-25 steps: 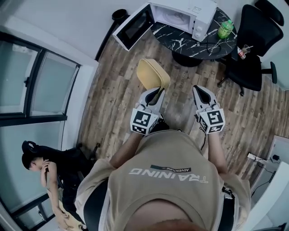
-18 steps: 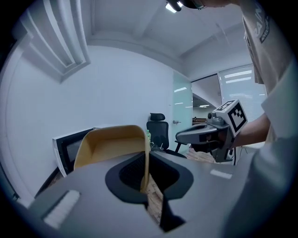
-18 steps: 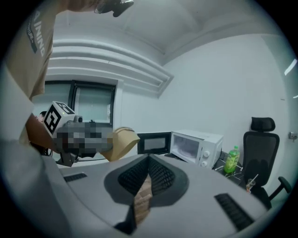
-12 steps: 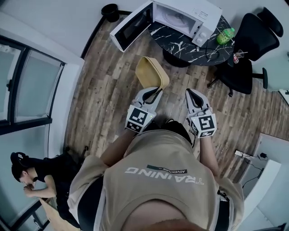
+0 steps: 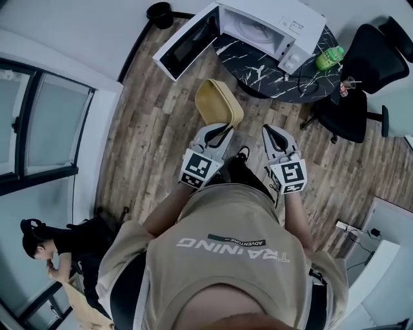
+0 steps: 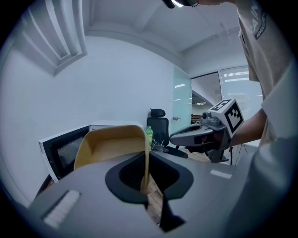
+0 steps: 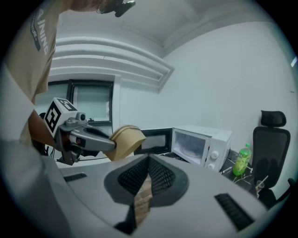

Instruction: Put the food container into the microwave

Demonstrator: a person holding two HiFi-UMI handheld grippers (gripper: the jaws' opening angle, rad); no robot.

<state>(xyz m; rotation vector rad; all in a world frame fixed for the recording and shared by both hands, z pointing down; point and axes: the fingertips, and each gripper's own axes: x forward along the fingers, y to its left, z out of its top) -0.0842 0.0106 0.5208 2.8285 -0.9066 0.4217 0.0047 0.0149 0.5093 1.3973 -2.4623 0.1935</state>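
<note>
The tan food container (image 5: 218,102) hangs in the air over the wooden floor, its open side turned sideways. My left gripper (image 5: 222,131) is shut on one wall of it; in the left gripper view that wall (image 6: 145,158) stands between the jaws. My right gripper (image 5: 271,131) is shut and holds nothing, level with the left one. The white microwave (image 5: 271,26) stands on the round black marble table (image 5: 258,64) ahead, its door (image 5: 184,44) swung wide open to the left. In the right gripper view the microwave (image 7: 200,144) shows an empty cavity.
A green bottle (image 5: 329,58) and a cup (image 5: 348,84) stand at the table's right edge. A black office chair (image 5: 368,71) is right of the table, a black bin (image 5: 160,9) by the wall. Another person (image 5: 45,248) sits by the window at lower left.
The person has stepped a little closer to the table, so the microwave sits nearer in view. Both grippers keep their pose, with the container still held in the left one.
</note>
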